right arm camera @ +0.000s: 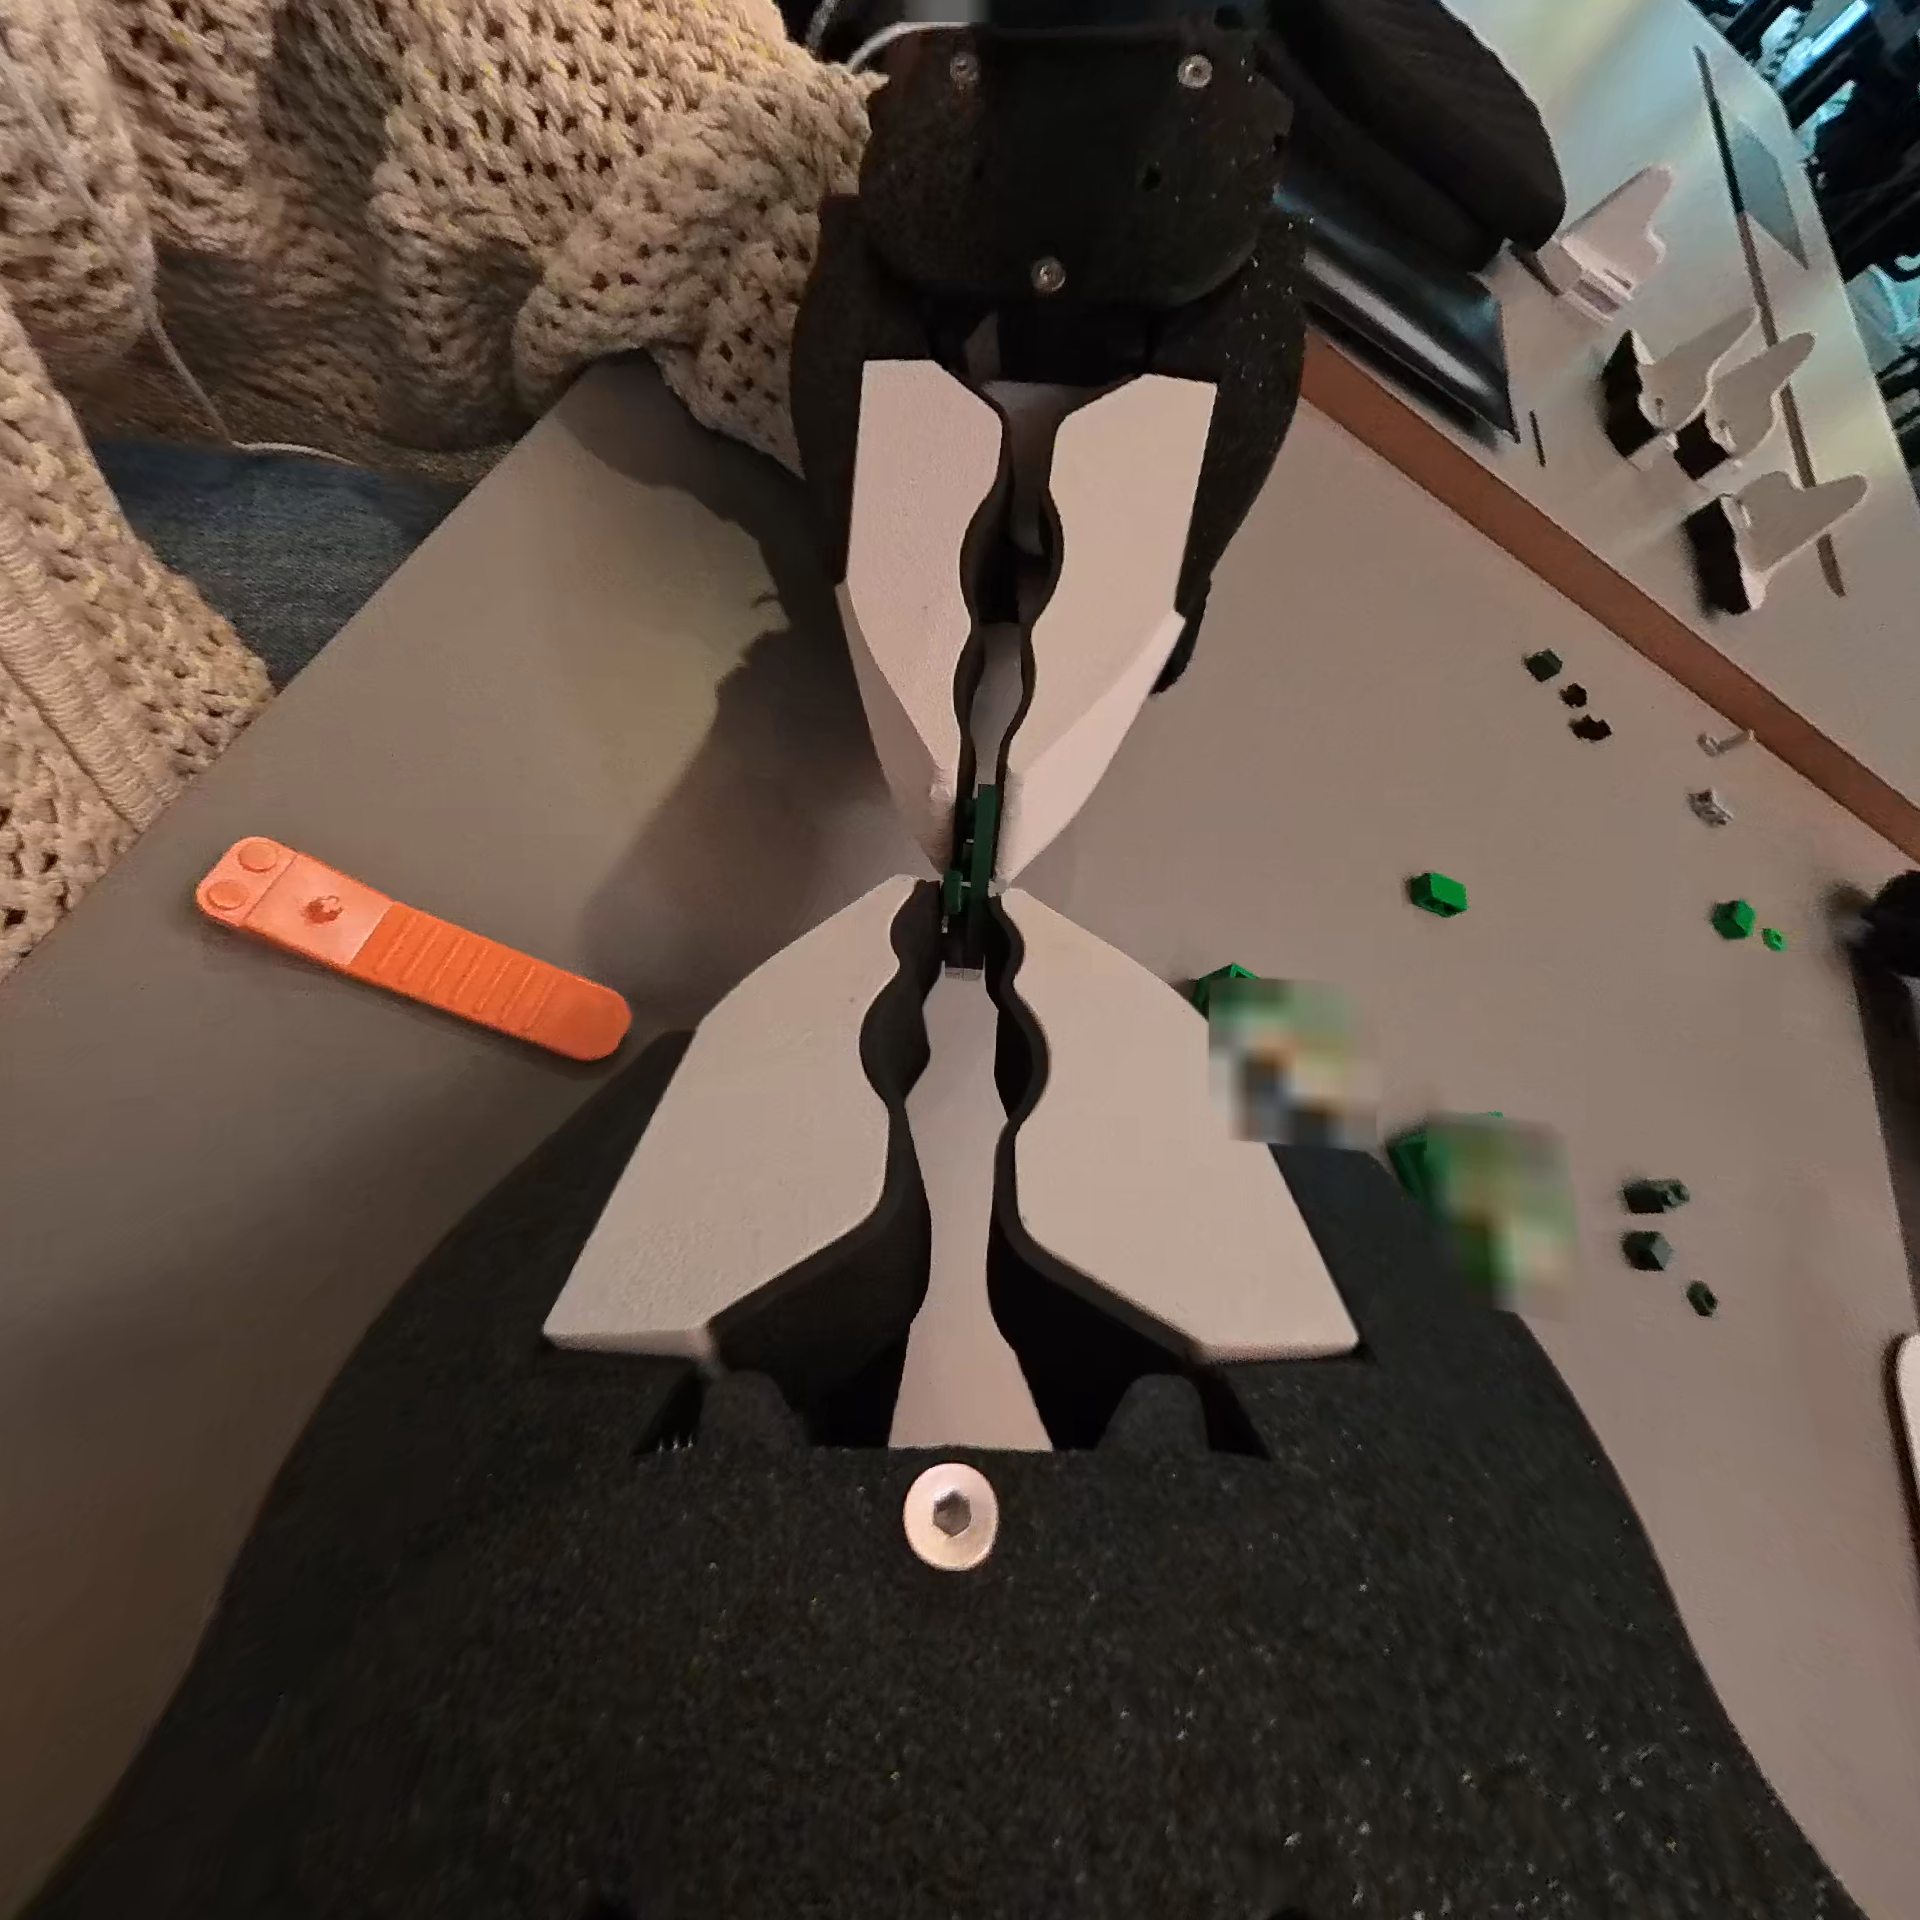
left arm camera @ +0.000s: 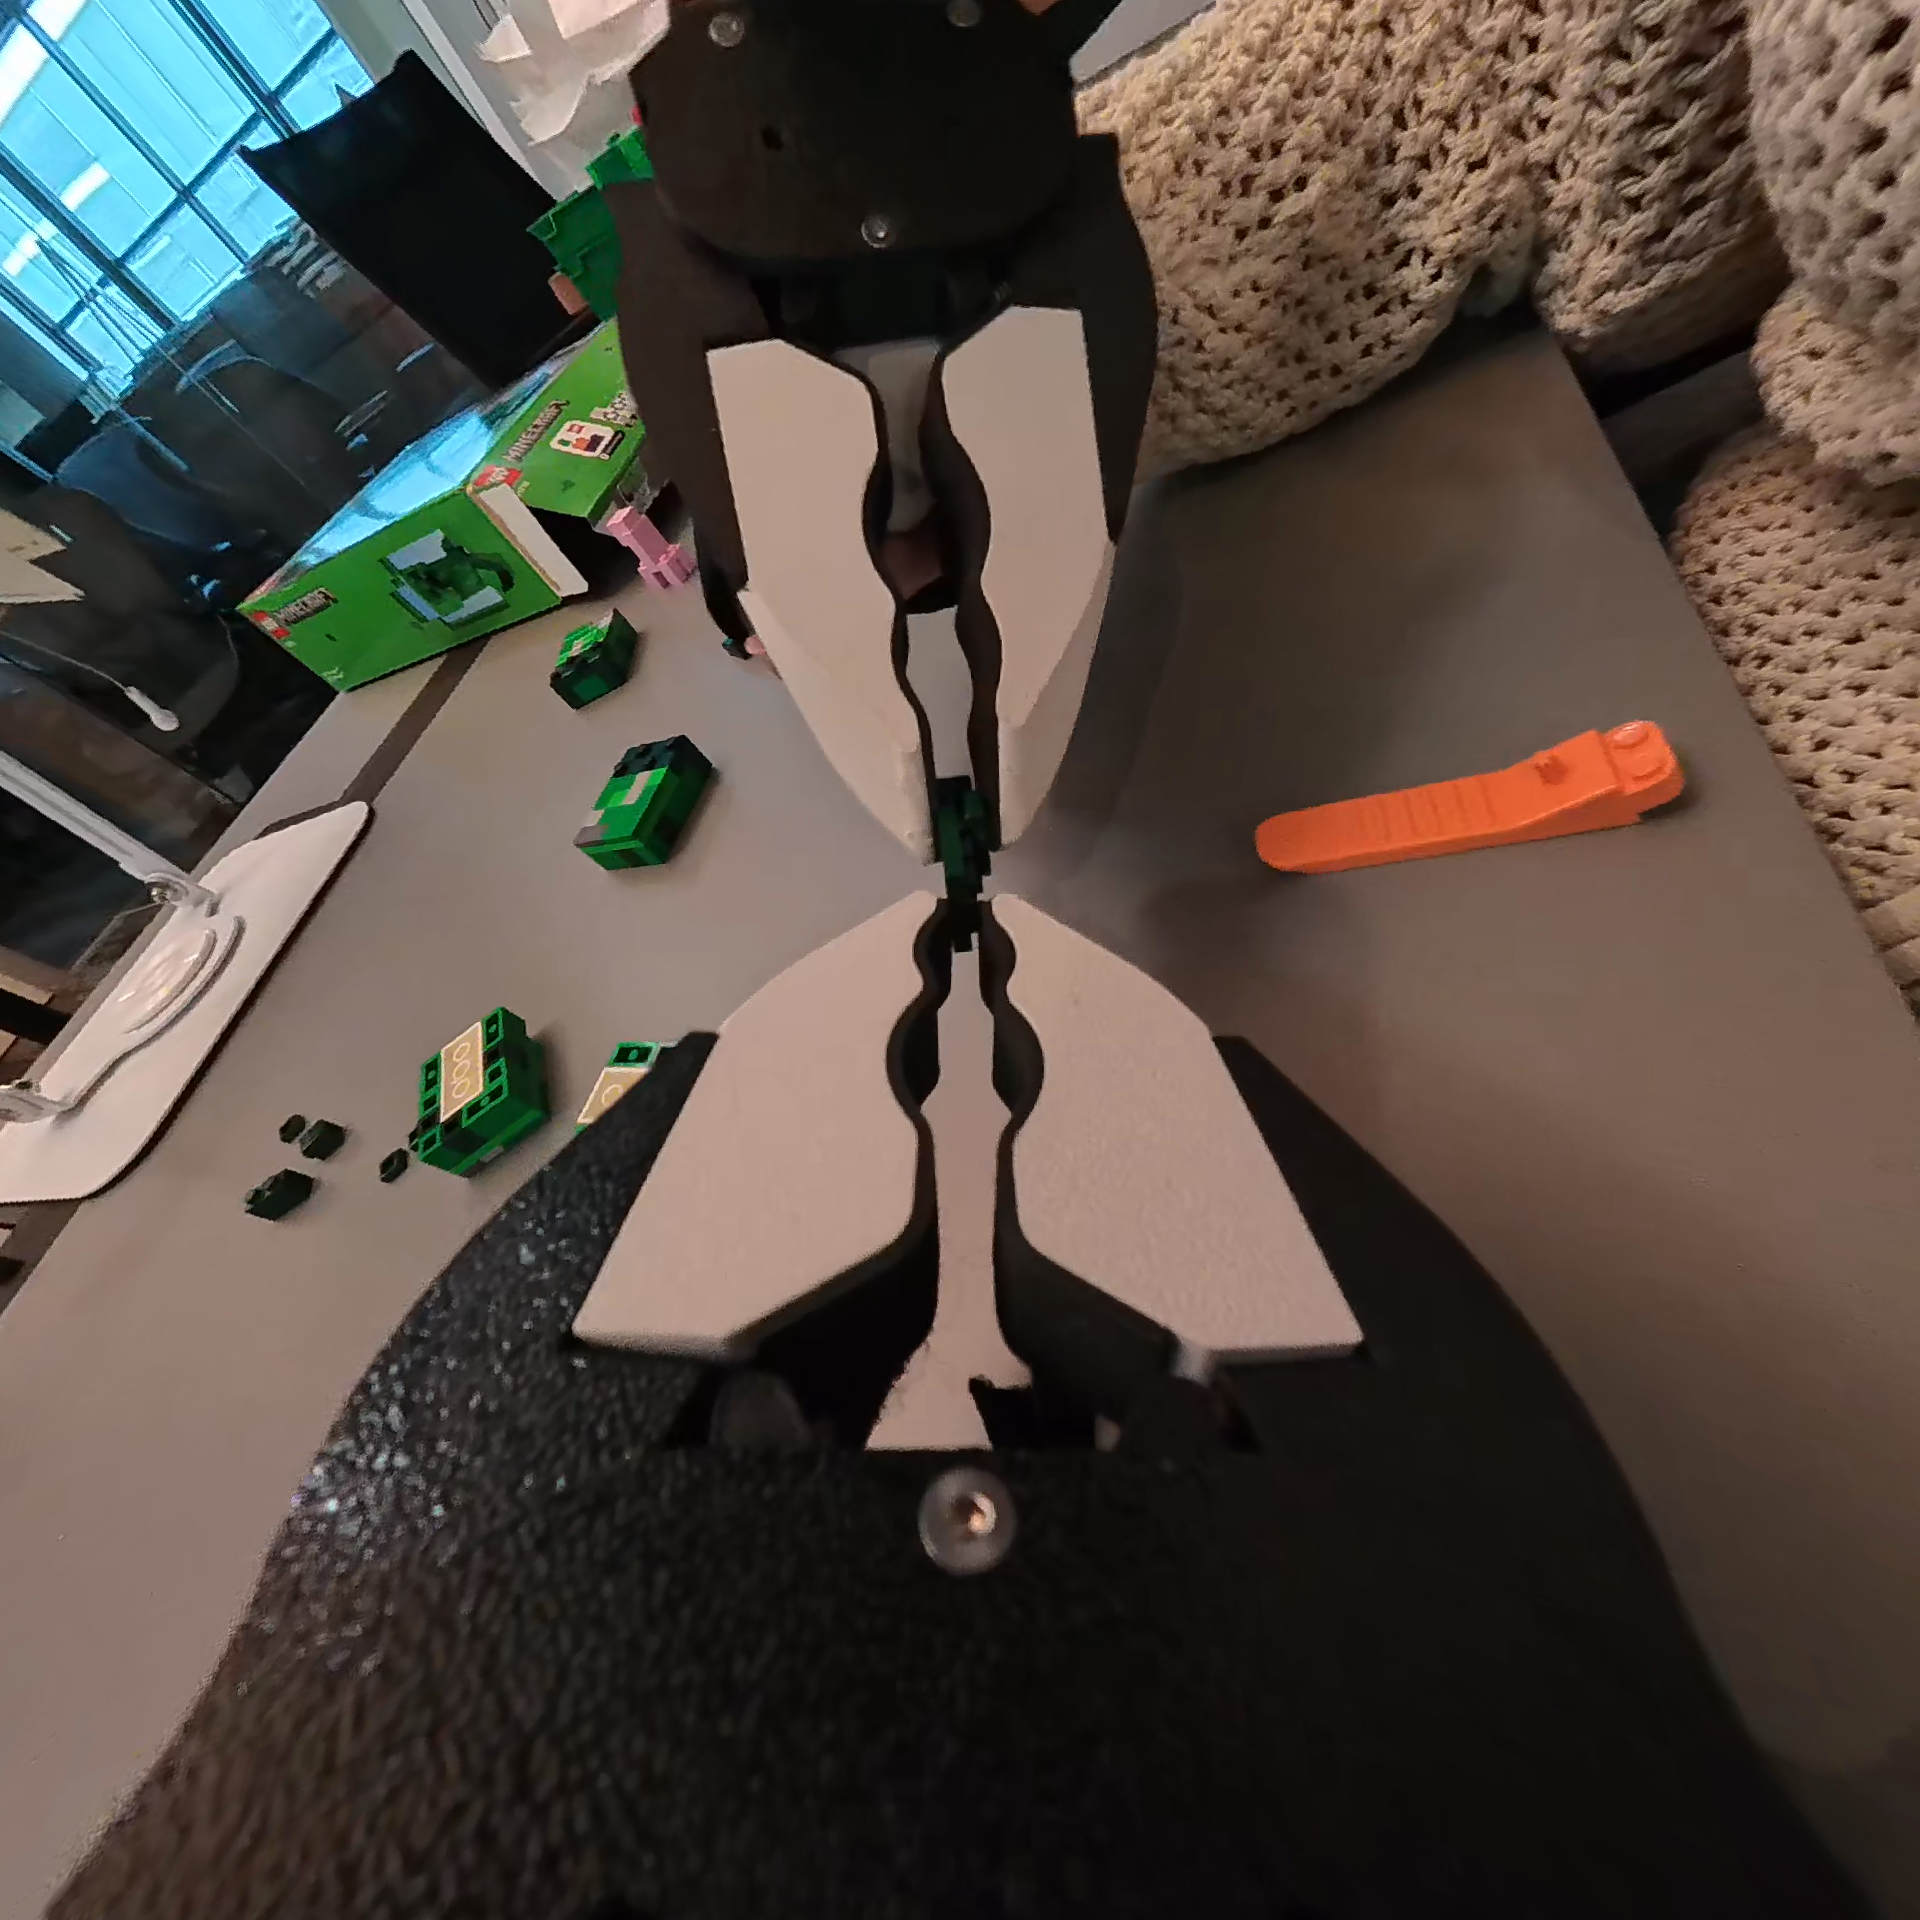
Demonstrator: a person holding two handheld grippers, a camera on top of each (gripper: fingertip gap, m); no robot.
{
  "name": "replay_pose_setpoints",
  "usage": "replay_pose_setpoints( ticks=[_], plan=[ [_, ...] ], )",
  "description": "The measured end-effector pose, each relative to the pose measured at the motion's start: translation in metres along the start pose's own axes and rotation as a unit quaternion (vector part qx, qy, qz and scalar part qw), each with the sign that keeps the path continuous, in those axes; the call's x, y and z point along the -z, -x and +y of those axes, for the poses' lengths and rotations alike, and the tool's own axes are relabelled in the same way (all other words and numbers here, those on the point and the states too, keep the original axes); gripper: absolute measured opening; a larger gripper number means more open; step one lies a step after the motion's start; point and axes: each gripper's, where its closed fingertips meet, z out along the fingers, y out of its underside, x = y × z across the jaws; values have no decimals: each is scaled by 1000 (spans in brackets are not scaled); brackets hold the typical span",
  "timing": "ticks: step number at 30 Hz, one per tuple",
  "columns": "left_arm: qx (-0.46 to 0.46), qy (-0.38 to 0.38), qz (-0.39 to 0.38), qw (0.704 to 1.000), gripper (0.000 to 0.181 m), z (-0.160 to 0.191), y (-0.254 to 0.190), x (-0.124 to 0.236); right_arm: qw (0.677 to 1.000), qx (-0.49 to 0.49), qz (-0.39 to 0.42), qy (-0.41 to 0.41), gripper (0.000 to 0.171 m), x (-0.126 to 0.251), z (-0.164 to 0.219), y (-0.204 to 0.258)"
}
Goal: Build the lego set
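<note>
Both grippers meet tip to tip above the grey table [left arm camera: 1351, 1039], and each one is closed on an end of the same small green lego piece [left arm camera: 961, 842]. Left gripper [left arm camera: 961, 930] comes from below in its own view and clamps the lower end; the right gripper [left arm camera: 951, 821] comes from the opposite side and clamps the upper end. In the right wrist view the same meeting shows mirrored: the right gripper [right arm camera: 961, 925] holds the near end of the piece, and the left gripper [right arm camera: 971, 821] holds the far end.

The piece seems made of thin dark green and lighter green parts stacked together; how many parts I cannot tell. I judge that the two grippers hold it in the air so that they can press the parts together or pass it from one to the other, because such thin parts are hard to join flat on a table.

An orange brick separator [right arm camera: 416, 951] lies to the side near the knitted cream blanket [left arm camera: 1455, 208], probably kept ready for mistakes. Several green sub-builds [left arm camera: 644, 805] and small loose dark pieces [left arm camera: 301, 1164] stand apart on the table, and the green set box [left arm camera: 416, 561] lies farther back.
</note>
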Motion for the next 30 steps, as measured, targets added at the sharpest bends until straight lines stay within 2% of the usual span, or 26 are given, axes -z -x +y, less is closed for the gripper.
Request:
replay_pose_setpoints(
  ticks=[15,17,25,30],
  plan=[
    [1,5,4,1000,4,2,-1,-1,999,-27,1,16,15,-2,2,-2],
    [0,6,4,1000,4,2,-1,-1,999,-34,-9,19,9,-2,2,1],
    [-1,7,7,1000,4,3,-2,-1,997,-60,-24,36,9,-2,4,3],
    [11,-9,8,1000,4,-2,-1,1,995,-95,-41,9,8,1,-1,2]
  ],
)
